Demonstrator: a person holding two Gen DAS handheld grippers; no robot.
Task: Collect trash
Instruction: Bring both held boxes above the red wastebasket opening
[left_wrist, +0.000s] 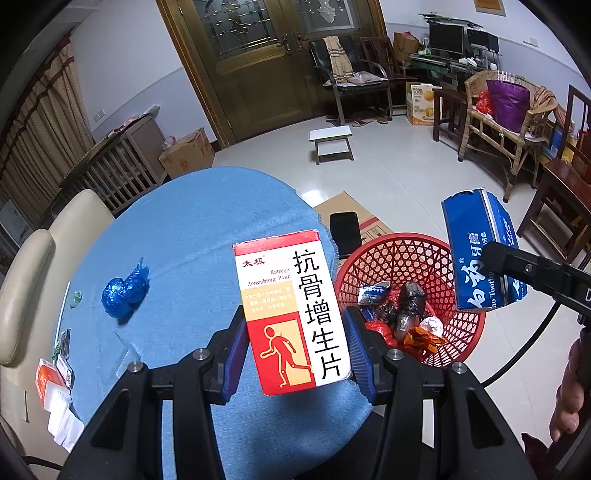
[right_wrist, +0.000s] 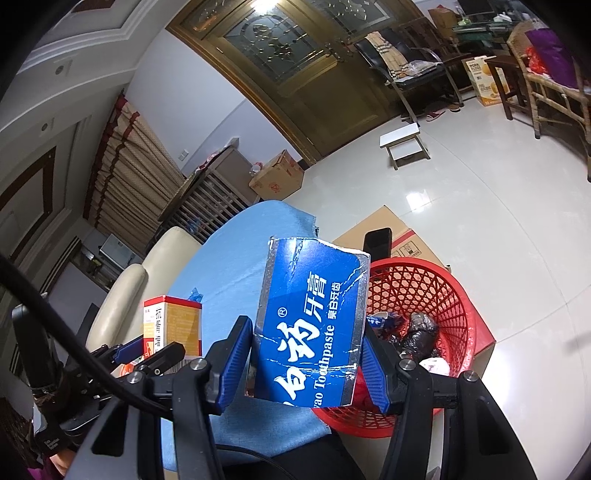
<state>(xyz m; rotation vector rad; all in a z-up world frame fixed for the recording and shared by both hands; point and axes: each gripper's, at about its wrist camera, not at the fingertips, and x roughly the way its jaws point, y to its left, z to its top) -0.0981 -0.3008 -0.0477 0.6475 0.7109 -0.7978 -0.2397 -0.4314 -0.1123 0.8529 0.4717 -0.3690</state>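
Note:
My left gripper (left_wrist: 295, 354) is shut on a red and white medicine box (left_wrist: 291, 310), held upright over the right edge of the blue-clothed table (left_wrist: 177, 236). The same medicine box (right_wrist: 173, 325) shows at the left of the right wrist view. My right gripper (right_wrist: 306, 362) is shut on a creased blue toothpaste box (right_wrist: 314, 321), held above the near rim of the red mesh basket (right_wrist: 436, 291). In the left wrist view that toothpaste box (left_wrist: 480, 254) hangs over the right side of the red basket (left_wrist: 402, 254), which holds several pieces of trash. A crumpled blue wrapper (left_wrist: 125, 291) lies on the table.
Small packets and papers (left_wrist: 55, 384) lie at the table's left edge beside a cream chair (left_wrist: 33, 280). A flat cardboard box (left_wrist: 351, 214) with a black phone (left_wrist: 345, 232) on it sits behind the basket. A small white stool (left_wrist: 330, 142) stands on the tiled floor.

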